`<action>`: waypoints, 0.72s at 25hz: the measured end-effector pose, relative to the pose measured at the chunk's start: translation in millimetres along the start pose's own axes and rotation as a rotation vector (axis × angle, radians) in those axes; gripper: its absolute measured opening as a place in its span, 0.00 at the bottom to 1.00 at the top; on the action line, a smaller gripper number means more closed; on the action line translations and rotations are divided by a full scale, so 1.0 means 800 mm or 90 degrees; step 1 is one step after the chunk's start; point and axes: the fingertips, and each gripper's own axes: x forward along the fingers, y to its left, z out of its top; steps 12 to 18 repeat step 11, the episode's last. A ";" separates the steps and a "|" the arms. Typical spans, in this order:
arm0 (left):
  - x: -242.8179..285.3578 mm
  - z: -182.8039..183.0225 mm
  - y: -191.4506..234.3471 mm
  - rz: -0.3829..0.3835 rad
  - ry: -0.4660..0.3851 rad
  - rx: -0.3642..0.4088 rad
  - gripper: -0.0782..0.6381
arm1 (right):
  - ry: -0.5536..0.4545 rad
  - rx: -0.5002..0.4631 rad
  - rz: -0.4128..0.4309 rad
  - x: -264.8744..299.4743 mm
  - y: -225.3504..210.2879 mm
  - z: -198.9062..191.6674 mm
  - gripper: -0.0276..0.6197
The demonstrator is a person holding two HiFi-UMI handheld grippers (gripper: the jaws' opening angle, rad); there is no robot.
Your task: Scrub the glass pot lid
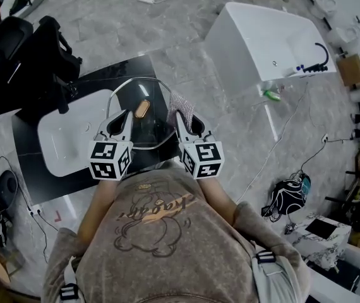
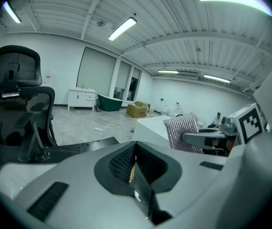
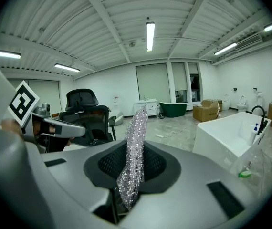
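**Head view**
Left side: the left gripper (image 1: 122, 114) has its jaws closed on the left rim of the glass pot lid (image 1: 150, 131).
Lid position: held between the two grippers, over the black slab (image 1: 114, 74) and just right of the white sink basin (image 1: 60, 141). Its brown knob (image 1: 141, 108) faces up.
Right side: the right gripper (image 1: 180, 113) is clamped on a silver scrub cloth (image 1: 180, 103) at the lid's right rim. Whether cloth and glass touch cannot be told.
Surroundings: a black office chair (image 1: 38, 62) stands left of the slab. A white bathtub (image 1: 256, 40) with a black faucet (image 1: 319, 59) is at upper right, with a cardboard box (image 1: 354, 70) beyond it.
Obstruction: the person's torso covers the lower middle of the frame.

**Left gripper view**
Jaws: pressed together on the lid's thin edge, which shows end-on as a narrow glass strip between the pads.
Ahead: the office chair is at left and the right gripper with its cloth at right. The white bathtub lies between them, and a green tub (image 2: 109, 102) stands by the far wall.
Obstruction: the gripper's own grey body fills the lower half.

**Right gripper view**
Jaws: closed on the scrub cloth, which stands upright from between the pads.
Ahead: the left gripper is at left, with the office chair behind it and the white bathtub at right.
Obstruction: the cloth hides the middle of the room.
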 end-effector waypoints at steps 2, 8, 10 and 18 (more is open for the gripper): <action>-0.001 -0.001 -0.002 -0.003 0.002 0.000 0.13 | -0.002 -0.004 -0.001 -0.003 0.001 0.000 0.18; -0.004 -0.005 -0.005 -0.011 0.006 0.006 0.13 | 0.001 -0.020 0.003 -0.006 0.009 -0.006 0.17; -0.006 -0.008 -0.003 -0.010 0.008 0.009 0.13 | 0.002 -0.021 0.008 -0.006 0.015 -0.008 0.18; -0.007 -0.010 -0.002 -0.010 0.009 0.010 0.13 | 0.002 -0.020 0.011 -0.006 0.019 -0.010 0.18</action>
